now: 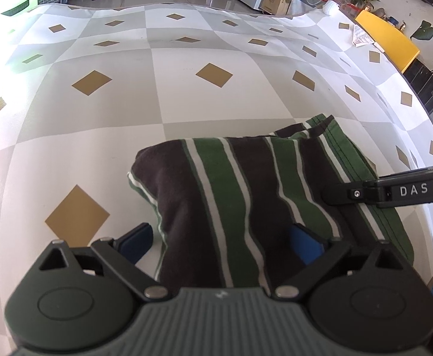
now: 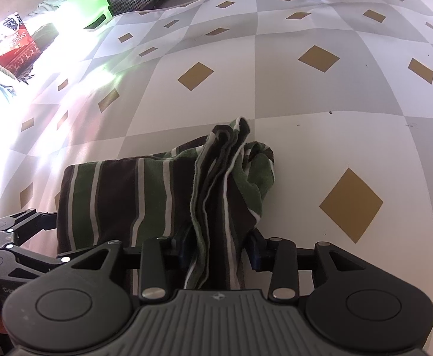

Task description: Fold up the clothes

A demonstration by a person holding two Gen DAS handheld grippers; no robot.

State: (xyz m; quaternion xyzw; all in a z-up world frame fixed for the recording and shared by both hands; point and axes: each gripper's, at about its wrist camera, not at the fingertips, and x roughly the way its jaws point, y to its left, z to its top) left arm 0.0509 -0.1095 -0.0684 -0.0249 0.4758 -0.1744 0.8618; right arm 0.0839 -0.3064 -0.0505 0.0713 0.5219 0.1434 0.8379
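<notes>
Clamping a bunched stack of fabric edges, the right gripper (image 2: 219, 252) is seen nearly closed, blue pads pressed on both sides of the garment (image 2: 145, 195). The left gripper (image 1: 219, 240) is held wide open, nothing gripped; its pads straddle the near left part of the cloth. The garment is folded into a compact bundle, striped dark brown, green and white, with layered hems standing up at its right end. It is laid near the front of the table (image 1: 186, 98), which is covered in a grey-and-white checked cloth with gold diamonds.
</notes>
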